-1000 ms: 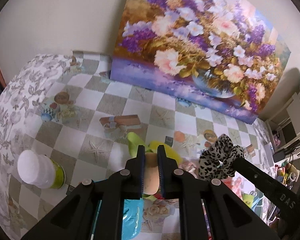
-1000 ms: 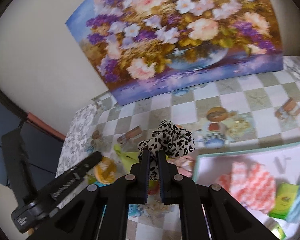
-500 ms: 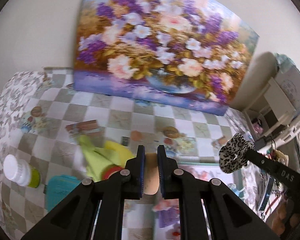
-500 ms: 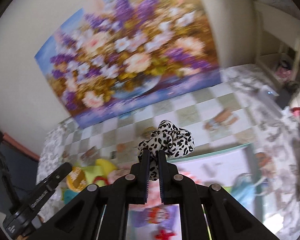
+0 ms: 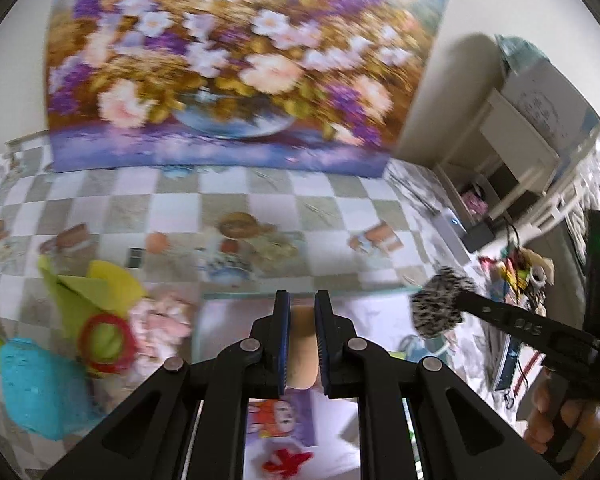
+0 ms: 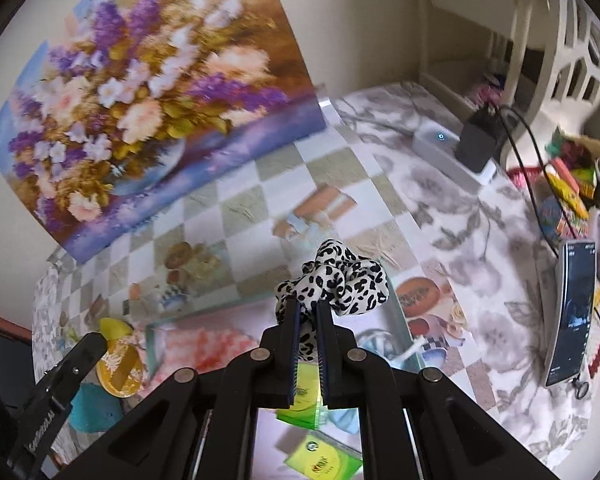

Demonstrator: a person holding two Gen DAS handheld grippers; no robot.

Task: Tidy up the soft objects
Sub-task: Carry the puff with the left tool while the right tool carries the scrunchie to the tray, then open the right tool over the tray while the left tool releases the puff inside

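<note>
My left gripper point(image 5: 301, 300) is shut on a tan, rounded soft object point(image 5: 302, 346) and holds it above a shallow white tray point(image 5: 380, 312) with a pale green rim. My right gripper point(image 6: 307, 308) is shut on a black-and-white leopard scrunchie point(image 6: 342, 276), held above the tray's far right corner point(image 6: 396, 300). The scrunchie also shows at the right of the left wrist view point(image 5: 436, 304). The held tan object shows yellow and round at the left of the right wrist view point(image 6: 120, 364). A pink checked cloth point(image 6: 204, 344) and green packets point(image 6: 304, 396) lie in the tray.
Left of the tray lie a yellow-green cloth point(image 5: 88, 288), a red ring point(image 5: 106, 342), a pink fabric piece point(image 5: 162, 318) and a teal item point(image 5: 36, 388). A flower painting point(image 5: 228, 60) leans on the wall. A phone point(image 6: 572, 312) and clutter point(image 6: 572, 184) lie at right.
Both grippers have moved to the right with their objects, from over the cloth pile to over the tray. The views have swung right; the white-capped bottle has nearly left the left wrist view.
</note>
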